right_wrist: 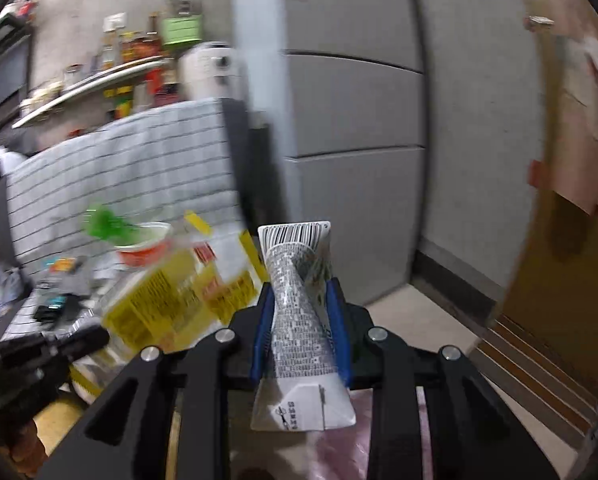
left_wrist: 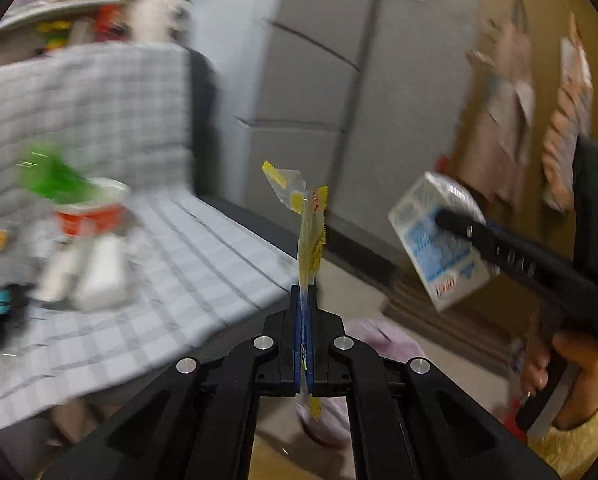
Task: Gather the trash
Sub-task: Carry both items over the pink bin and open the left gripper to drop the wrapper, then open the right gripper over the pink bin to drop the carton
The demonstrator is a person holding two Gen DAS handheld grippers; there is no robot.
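Clearly both loads light and crushable: left gripper (left_wrist: 303, 300) pinched tight on a limp yellow wrapper (left_wrist: 311, 236) by its lower end, right gripper (right_wrist: 303, 304) squeezing a squashed milk carton (right_wrist: 301, 312) mid-body, both aloft beside the checked tablecloth (left_wrist: 187, 256).

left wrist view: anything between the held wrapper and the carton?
No. In the left wrist view only background fridge shows between wrapper and carton.
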